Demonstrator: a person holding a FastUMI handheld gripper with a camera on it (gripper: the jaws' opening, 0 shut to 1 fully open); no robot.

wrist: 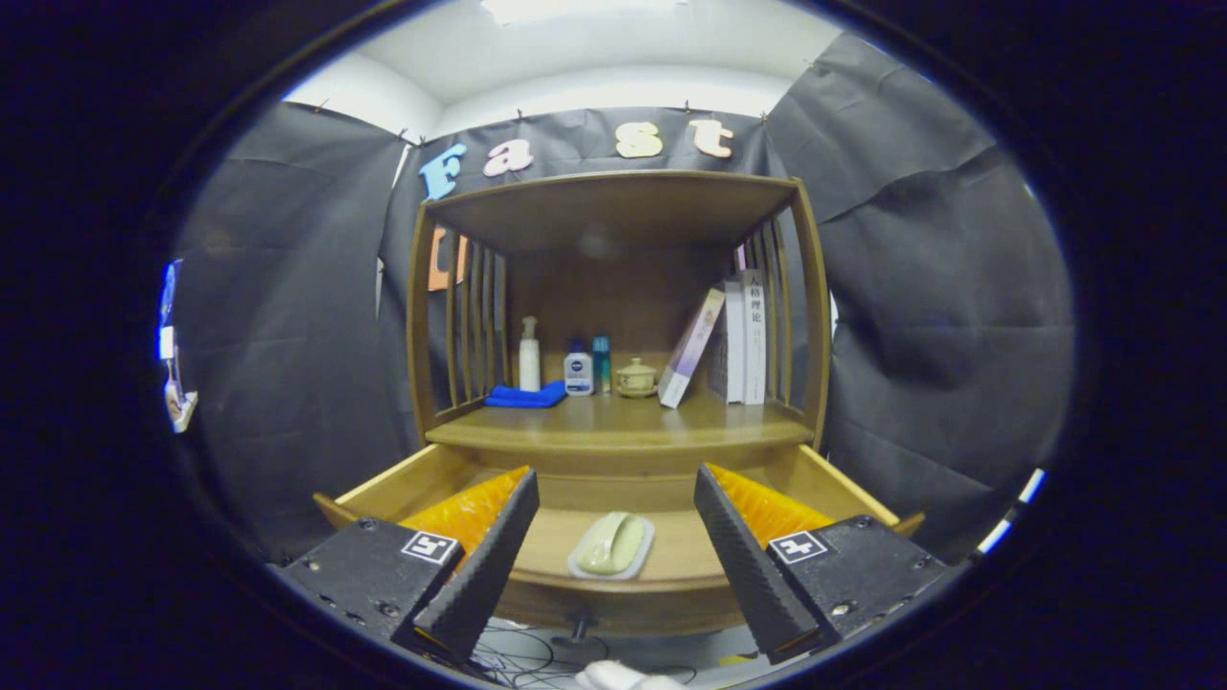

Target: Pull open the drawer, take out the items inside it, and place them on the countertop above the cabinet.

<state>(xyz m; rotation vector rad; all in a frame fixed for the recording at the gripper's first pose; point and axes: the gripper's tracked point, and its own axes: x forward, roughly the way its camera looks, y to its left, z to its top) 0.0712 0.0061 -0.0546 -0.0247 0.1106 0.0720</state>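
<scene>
**Drawer open, item to be lifted out**

The wooden drawer [671, 556] of the brown wooden cabinet [613, 287] is seen pulled out, and a pale green, rounded soap-dish-like item on a light tray [612, 545] lies on the drawer floor, close behind the drawer's front wall. The gripper [613, 546] is held above the drawer front with its jaws spread wide and nothing grasped; the item is seen in the gap between the two fingers [484, 565], untouched by either.

The step in hand is judged to be the grasp of this item. It would best be done with the jaws lowered straight over the drawer front, kept centred on the item and closed across its narrow width, so that tray and lid are lifted together. The front wall of the drawer should be cleared on the way down and up.

The surface above the drawer [618, 429] offers free room in front of the blue folded cloth [524, 394], the bottles and the leaning books [733, 340].

The drawer's front corners are covered by the fingers, so further contents there cannot be ruled out. Whether the item is one piece or two cannot be told.
</scene>
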